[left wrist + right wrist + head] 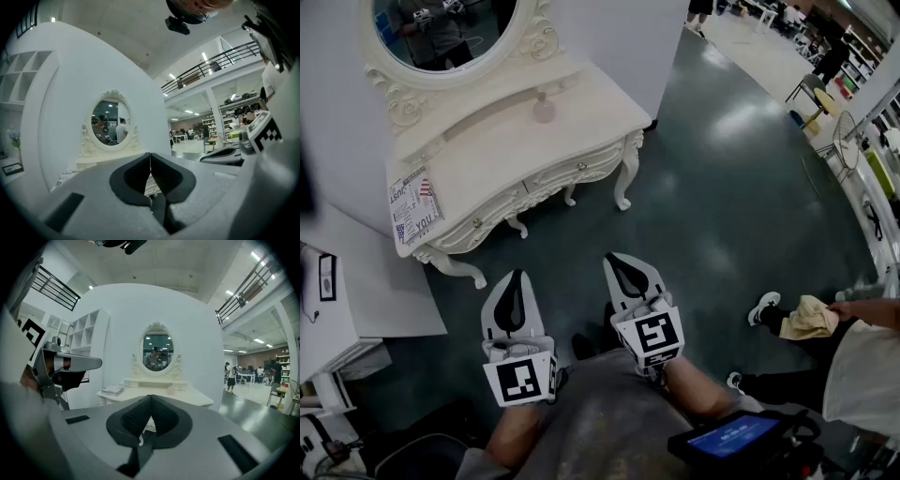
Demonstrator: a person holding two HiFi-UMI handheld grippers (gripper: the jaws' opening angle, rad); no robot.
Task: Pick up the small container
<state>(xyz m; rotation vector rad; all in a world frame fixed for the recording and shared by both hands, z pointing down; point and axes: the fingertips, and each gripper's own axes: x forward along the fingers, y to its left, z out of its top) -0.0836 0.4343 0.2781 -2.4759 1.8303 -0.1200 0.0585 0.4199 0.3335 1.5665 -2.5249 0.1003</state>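
Overhead, the head view gives the whole layout: the left gripper (517, 276) and the right gripper (621, 259) sit side by side at 6 o'clock in the frame, both aimed toward the white table (487, 159) at 11 o'clock. The container (544, 110) is small, round and pinkish. It stands on the tabletop at the foot of the shelf under the mirror (450, 28), at about 12 o'clock from the left gripper and well apart from both. A magazine (414, 204) lies at the table's near corner, at 8 o'clock from the container. Only this view shows the dark floor (722, 206) between grippers and table, and another person's shoe (764, 307) at 4 o'clock.

Only the gripper views show the jaws. In the left gripper view the left gripper (150, 154) has its black pads pressed together along one seam, empty. The mirror (110, 123) shows at 10 o'clock, but the jaws cover most of the tabletop and the container cannot be made out. The right gripper view shows the right gripper (150, 397) closed and empty too — and just past its tips, at 1 o'clock, the container (170, 391) on the tabletop below the mirror (158, 351), with the magazine (112, 390) at 9 o'clock from it.
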